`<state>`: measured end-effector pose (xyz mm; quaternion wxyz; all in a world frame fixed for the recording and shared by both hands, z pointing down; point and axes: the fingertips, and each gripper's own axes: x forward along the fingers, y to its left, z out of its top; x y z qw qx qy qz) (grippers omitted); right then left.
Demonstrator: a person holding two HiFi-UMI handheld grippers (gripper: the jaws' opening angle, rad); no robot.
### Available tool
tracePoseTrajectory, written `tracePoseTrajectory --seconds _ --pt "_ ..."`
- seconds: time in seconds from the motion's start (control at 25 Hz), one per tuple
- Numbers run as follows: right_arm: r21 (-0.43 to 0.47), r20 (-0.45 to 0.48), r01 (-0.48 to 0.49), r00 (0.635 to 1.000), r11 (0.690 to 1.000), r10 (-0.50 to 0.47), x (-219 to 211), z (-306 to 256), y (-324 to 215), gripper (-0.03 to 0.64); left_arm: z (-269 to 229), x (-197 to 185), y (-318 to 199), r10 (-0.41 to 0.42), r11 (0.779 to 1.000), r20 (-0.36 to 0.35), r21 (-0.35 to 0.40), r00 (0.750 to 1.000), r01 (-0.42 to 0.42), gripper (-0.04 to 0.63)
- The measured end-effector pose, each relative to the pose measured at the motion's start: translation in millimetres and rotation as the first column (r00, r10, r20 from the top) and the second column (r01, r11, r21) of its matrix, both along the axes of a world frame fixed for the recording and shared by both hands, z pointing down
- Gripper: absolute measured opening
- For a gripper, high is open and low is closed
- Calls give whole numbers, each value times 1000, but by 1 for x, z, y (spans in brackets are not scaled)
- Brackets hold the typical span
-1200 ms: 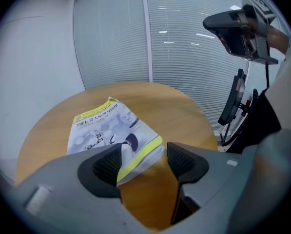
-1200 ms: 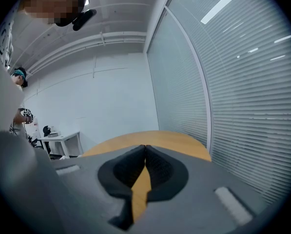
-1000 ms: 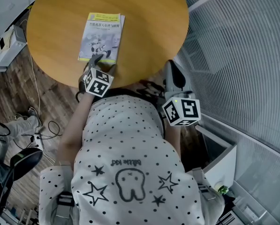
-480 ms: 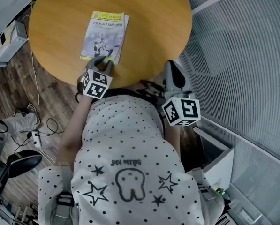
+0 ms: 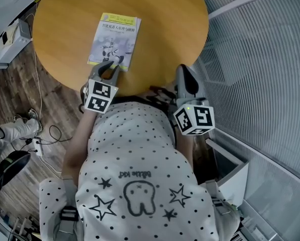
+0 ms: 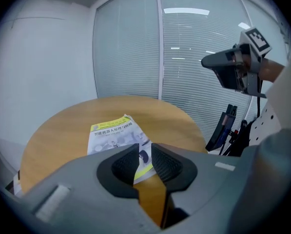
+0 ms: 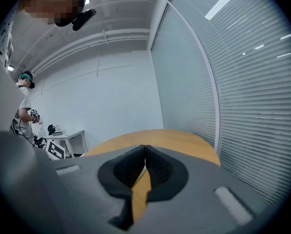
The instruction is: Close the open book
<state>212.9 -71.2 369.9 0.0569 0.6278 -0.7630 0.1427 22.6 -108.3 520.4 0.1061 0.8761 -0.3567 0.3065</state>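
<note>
The book [image 5: 114, 39] lies closed and flat, cover up, on the round wooden table [image 5: 165, 24]. My left gripper [image 5: 109, 65] hovers just above the book's near edge. Its jaws have just been closing and now stand a narrow gap apart with nothing between them. In the left gripper view the book [image 6: 116, 135] shows beyond that gap, past the left gripper [image 6: 145, 152]. My right gripper [image 5: 186, 72] is held at the table's near right rim, away from the book. In the right gripper view its jaws [image 7: 145, 150] are shut on nothing.
A slatted glass wall [image 5: 260, 59] curves round the table's right side. A white box [image 5: 11, 36] and cables lie on the wood floor at left. A white cabinet [image 5: 235, 177] stands at lower right. A person [image 7: 23, 106] stands far off by a white desk.
My left gripper's jaws narrowed from wide open to a slim gap, and the gripper lifted and drew back a little from the book's near edge. The book and my right gripper stayed put.
</note>
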Motion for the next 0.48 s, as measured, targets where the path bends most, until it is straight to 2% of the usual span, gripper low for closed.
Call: tracePoseTrajectory --seconds 0.12,0.48 --pt "3 -1 9 1000 1000 -9 -1 -2 -3 5 -13 1 -3 -19 1000 -42 18 999 20 83" --pt "10 5 26 1000 1000 -26 -5 2 -5 5 -49 -6 -17 -75 991 -124 97 990 87 13"
